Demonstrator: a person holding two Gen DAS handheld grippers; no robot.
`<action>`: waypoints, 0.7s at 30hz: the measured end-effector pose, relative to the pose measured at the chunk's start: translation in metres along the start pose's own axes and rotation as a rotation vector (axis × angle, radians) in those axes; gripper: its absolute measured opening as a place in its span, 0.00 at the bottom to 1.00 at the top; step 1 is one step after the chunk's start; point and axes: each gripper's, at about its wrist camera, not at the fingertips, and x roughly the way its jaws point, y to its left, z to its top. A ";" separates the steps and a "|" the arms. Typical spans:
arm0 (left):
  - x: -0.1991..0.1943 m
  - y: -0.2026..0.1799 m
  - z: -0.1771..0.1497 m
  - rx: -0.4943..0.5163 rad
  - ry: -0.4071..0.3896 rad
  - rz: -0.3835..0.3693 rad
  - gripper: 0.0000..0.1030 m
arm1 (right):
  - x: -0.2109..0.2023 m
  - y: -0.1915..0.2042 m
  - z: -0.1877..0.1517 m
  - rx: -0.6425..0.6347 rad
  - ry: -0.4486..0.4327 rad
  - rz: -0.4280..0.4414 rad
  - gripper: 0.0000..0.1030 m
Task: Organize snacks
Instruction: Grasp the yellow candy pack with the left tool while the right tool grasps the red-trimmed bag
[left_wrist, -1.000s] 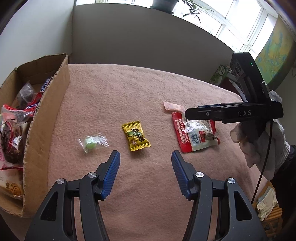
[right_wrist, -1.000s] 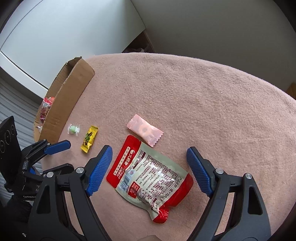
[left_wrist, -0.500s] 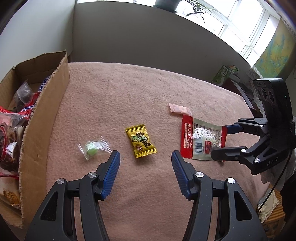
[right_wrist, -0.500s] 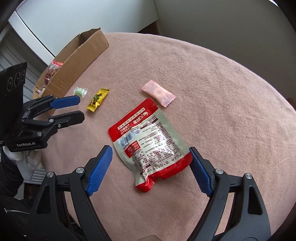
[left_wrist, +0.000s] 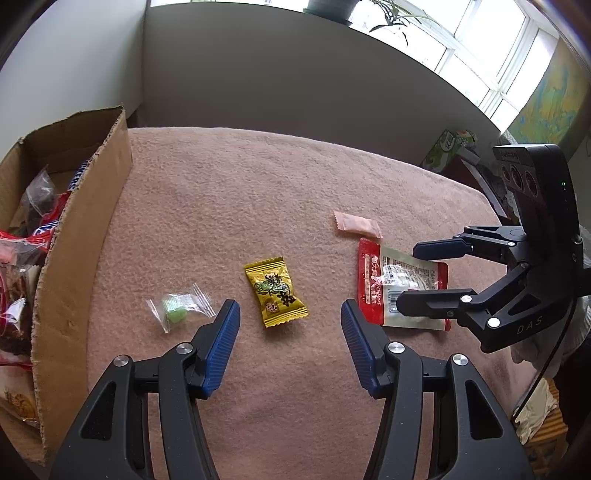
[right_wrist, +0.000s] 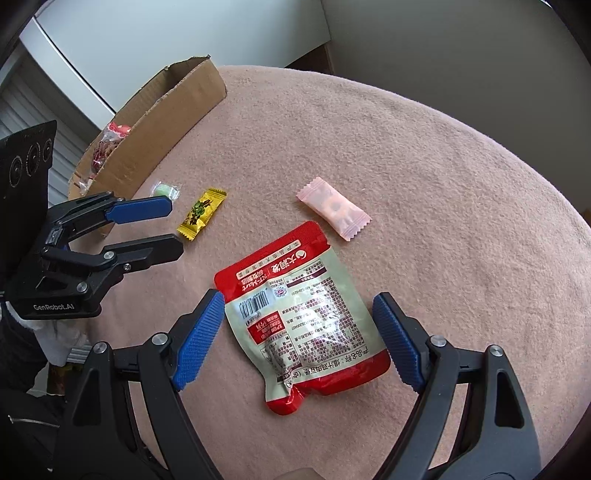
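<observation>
The right tongs (right_wrist: 295, 339) gape apart around the red snack pouch (right_wrist: 303, 314), flat on the pink surface (right_wrist: 424, 166); the left tongs (left_wrist: 290, 343) gape over the yellow candy (left_wrist: 275, 291). The cardboard box (left_wrist: 74, 236) stands left.

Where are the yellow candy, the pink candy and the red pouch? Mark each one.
yellow candy (left_wrist: 275, 291): left wrist view, middle of the wrapper's printed face.
pink candy (right_wrist: 334, 208): right wrist view, centre of the wrapper.
red pouch (right_wrist: 303, 317): right wrist view, on the pale printed panel.
</observation>
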 end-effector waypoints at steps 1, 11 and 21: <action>0.001 0.000 0.001 0.002 -0.001 0.003 0.54 | 0.000 0.004 -0.003 -0.014 0.008 -0.001 0.82; 0.016 -0.001 0.003 0.013 0.030 0.029 0.42 | 0.012 0.042 -0.012 -0.126 0.029 -0.166 0.82; 0.019 0.003 0.004 0.011 0.038 0.062 0.25 | 0.018 0.046 -0.003 -0.095 0.021 -0.215 0.76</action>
